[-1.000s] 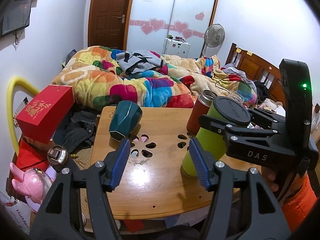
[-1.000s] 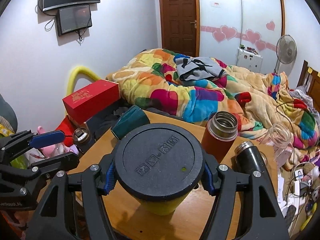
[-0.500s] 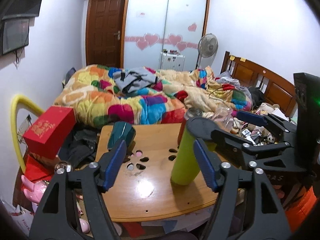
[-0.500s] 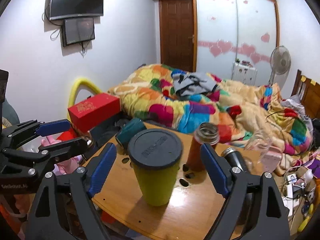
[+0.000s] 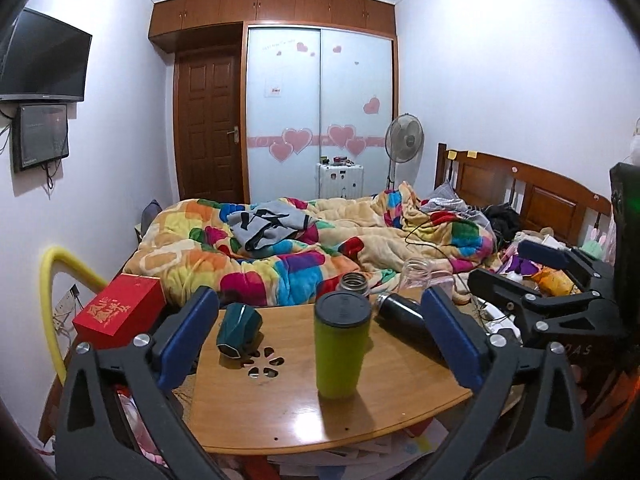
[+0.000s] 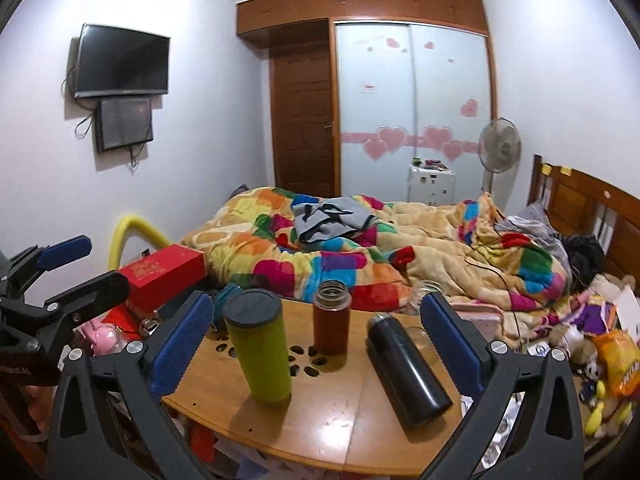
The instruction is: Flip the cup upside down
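A lime-green cup with a black end facing up stands on the wooden table; it also shows in the right wrist view. My left gripper is open and empty, drawn back from the table's near edge. My right gripper is open and empty, also back from the table; it shows at the right of the left wrist view. Neither touches the cup.
A dark green cup lies on its side at the table's back left. A brown open flask stands behind the green cup. A black bottle lies on the right. A red box, a glass jar and a bed surround the table.
My right gripper let go of the green cup and opened. Both grippers pulled back and up from the table; the cup stays standing with its black end up.
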A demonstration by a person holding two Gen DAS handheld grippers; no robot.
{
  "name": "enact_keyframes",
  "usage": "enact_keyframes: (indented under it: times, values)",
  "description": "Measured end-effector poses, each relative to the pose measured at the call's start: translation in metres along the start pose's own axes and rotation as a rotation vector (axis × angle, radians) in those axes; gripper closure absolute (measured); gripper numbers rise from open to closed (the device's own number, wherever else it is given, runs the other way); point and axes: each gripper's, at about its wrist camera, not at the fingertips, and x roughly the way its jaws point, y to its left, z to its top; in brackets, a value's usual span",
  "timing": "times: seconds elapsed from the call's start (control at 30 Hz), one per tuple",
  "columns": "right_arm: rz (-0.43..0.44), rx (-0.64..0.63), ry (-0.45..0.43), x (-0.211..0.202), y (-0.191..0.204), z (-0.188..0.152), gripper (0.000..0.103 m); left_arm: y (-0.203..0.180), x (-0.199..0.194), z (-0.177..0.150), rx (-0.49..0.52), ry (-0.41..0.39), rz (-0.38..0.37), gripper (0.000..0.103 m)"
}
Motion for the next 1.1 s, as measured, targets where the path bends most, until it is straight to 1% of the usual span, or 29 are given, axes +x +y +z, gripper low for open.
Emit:
enact_keyframes:
  times: [0.23,0.37,0.5,0.7,1.1]
  values:
    - [-0.02,0.066,-0.003,-0.029,-0.016,-0.009,0.0,-0.009,-0.018,-0.006,-0.015,-0.025,-0.005,0.0]
    - [-0.043,0.057,0.003,-0.039,-0.015,-0.014,0.0,-0.009,-0.022,-0.006,-0.021,-0.028,-0.01,0.0]
    - [-0.044,0.04,-0.01,-0.047,-0.01,-0.015,0.0,-0.008,-0.023,-0.006,-0.024,-0.03,-0.01,0.0]
    - [-0.04,0.023,-0.023,-0.05,-0.004,-0.013,0.0,-0.006,-0.027,-0.007,-0.024,-0.034,-0.008,0.0]
    - [-0.03,0.024,-0.018,-0.045,-0.001,-0.011,0.0,-0.004,-0.029,-0.008,-0.025,-0.034,-0.009,0.0]
